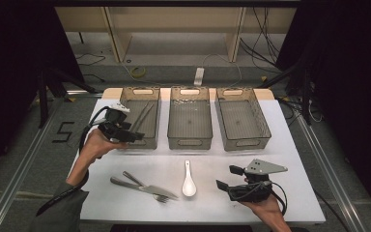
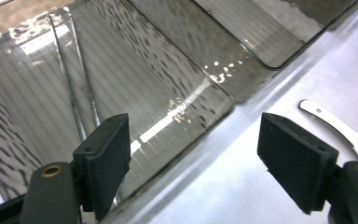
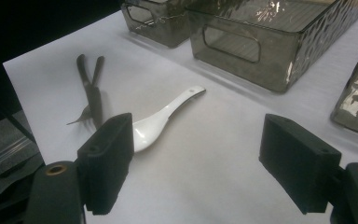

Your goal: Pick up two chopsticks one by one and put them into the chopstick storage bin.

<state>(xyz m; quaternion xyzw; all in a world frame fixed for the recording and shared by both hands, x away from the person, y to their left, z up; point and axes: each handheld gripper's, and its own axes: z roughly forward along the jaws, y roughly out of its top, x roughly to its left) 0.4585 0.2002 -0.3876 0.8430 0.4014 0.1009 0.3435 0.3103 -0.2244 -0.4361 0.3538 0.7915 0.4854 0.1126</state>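
Both grippers, left and right, are being held wide open and empty beside three smoky transparent plastic bins, a white ceramic spoon and crossed metal cutlery.

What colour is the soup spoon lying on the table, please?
White; the spoon shows best in the right gripper view.

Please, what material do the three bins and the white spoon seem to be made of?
The three bins look like smoke-grey transparent plastic: the table shows through their walls, which have a rippled, glossy texture with bright glints. The white spoon appears to be glazed ceramic or perhaps melamine: it is opaque and smooth, with soft highlights on the bowl. The pictures cannot decide between these two.
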